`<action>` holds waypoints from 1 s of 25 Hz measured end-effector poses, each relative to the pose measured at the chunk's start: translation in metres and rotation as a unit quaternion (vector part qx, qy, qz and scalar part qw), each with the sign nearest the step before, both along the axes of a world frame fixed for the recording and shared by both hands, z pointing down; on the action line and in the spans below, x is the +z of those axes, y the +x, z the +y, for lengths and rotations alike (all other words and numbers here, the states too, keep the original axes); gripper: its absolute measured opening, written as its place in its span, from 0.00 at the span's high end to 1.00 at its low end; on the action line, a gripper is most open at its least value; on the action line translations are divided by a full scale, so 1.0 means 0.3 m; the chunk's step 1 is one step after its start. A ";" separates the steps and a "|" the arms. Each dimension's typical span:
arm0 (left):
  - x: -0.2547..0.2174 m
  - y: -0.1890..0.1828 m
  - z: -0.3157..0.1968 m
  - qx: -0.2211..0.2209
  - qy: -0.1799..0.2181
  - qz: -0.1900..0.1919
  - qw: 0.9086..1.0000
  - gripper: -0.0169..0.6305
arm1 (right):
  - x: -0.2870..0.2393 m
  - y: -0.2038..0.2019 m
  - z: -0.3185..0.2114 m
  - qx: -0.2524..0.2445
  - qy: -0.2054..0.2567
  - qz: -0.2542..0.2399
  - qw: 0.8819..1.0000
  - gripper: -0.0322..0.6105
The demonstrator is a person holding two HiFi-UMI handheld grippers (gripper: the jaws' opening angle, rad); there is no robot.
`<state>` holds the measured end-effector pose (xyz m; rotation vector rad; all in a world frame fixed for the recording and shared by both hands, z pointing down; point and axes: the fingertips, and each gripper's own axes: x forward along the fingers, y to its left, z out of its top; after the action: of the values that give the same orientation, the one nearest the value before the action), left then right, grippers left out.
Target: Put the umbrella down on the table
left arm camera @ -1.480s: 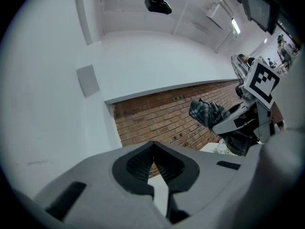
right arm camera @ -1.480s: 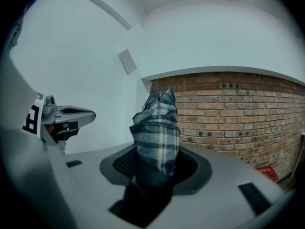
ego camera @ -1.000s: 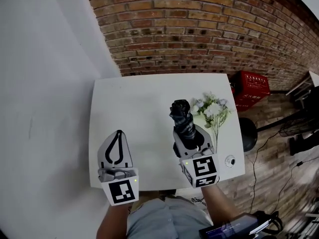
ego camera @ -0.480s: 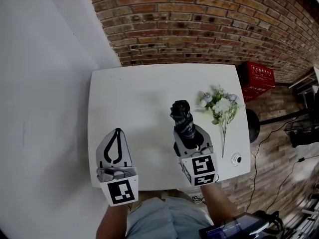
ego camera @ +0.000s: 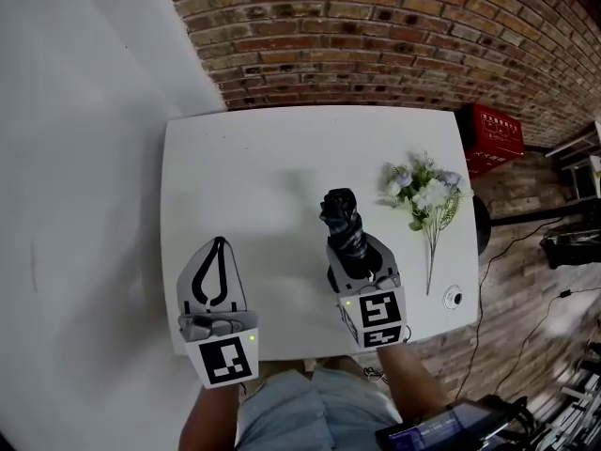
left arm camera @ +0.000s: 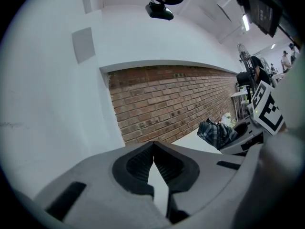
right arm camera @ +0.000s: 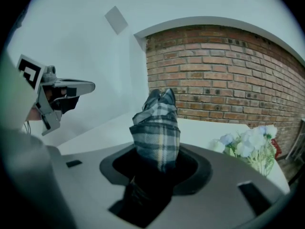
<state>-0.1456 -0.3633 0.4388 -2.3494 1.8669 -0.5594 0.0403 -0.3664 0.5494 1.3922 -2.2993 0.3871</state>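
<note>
Head view shows the right gripper (ego camera: 355, 252) clamped on a folded plaid umbrella (ego camera: 342, 216), which it holds over the near part of the white table (ego camera: 254, 172), the free end pointing toward the table's far side. The left gripper (ego camera: 220, 244) hangs over the table's near left corner, jaws pressed together on nothing. Flowers (ego camera: 424, 188) lie by the table's right edge.

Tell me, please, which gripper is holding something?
The right gripper: its jaws clamp the plaid umbrella, while the left gripper is shut and empty.
</note>
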 end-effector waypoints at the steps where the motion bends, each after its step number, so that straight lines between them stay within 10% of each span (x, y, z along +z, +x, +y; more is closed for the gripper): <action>1: 0.006 -0.002 -0.006 0.001 -0.001 0.000 1.000 0.96 | 0.013 -0.001 -0.002 0.001 -0.003 0.003 1.000 0.66; 25: 0.100 -0.069 -0.117 0.009 -0.023 0.011 1.000 0.96 | 0.203 -0.038 -0.092 0.013 -0.102 0.037 0.994 0.64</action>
<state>-0.1665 -0.3985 0.4689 -2.4081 1.8612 -0.5842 0.0289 -0.3938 0.6102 1.3139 -2.1183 0.5542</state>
